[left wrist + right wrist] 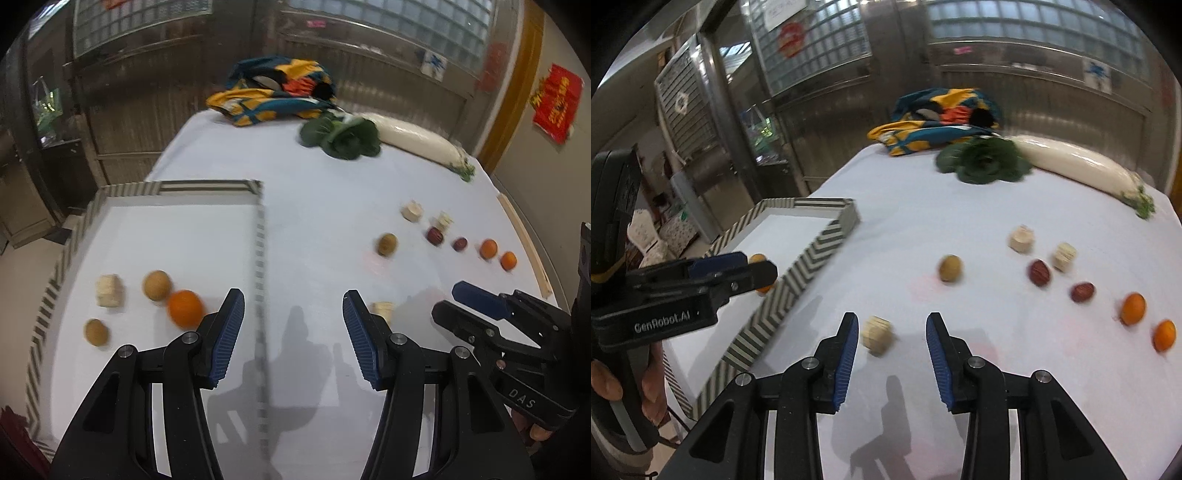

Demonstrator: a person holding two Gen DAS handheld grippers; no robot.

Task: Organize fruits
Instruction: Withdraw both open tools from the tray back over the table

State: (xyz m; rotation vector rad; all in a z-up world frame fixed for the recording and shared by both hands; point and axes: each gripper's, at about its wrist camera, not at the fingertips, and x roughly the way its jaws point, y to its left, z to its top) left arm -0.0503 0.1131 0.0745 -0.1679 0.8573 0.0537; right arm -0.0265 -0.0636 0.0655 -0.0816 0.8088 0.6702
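At the bottom of the frame the right claw [891,354] stands parted and empty above the white bench [908,229], a pale cut chunk [877,335] lying just beyond its fingers. At left, the left claw [753,269] reaches over the striped tray [809,254]. Scattered at right are a brown round fruit [950,268], two more pale chunks, two dark red fruits and two oranges. At the top lie leafy greens [988,161], a white radish [1078,166] and a colourful cloth [942,118].

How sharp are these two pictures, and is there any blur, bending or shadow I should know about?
Left wrist view: fruit smeared by motion blur, such as the orange in the tray; the left gripper stays crisp; fisheye bends the table's edges; soft shadows fall ahead of the fingers. Right wrist view: similar blur on the pale chunk, sharp right gripper, dark rounded corners.
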